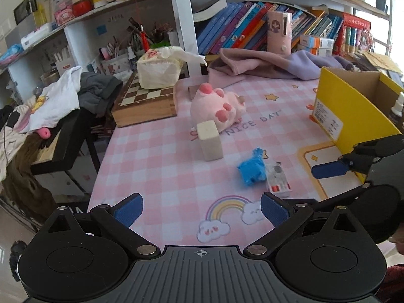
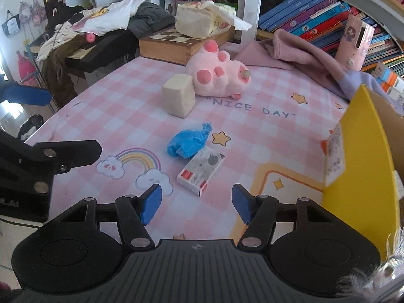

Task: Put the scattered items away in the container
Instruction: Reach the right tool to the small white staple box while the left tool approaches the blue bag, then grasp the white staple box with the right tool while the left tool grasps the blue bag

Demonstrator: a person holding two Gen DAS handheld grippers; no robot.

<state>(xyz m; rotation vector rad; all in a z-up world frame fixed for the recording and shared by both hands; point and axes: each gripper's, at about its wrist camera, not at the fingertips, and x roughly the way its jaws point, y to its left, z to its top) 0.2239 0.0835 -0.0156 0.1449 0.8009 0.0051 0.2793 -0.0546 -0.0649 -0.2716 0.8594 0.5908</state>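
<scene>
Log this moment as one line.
left hand-held gripper: open, empty | right hand-held gripper: open, empty | small white-and-red carton, crumpled blue plastic bag: on table | yellow cardboard box: right

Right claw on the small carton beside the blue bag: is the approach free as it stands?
Probably yes. The right claw is open and empty, with the small carton lying flat just ahead of it. Bare tablecloth lies between them; the crumpled blue bag touches only the carton's far end.

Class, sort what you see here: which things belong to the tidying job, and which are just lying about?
Job: pink plush toy, beige block, blue bag, small carton, yellow box.
Lying about: chessboard, tissue pack, books, purple cloth.
</scene>
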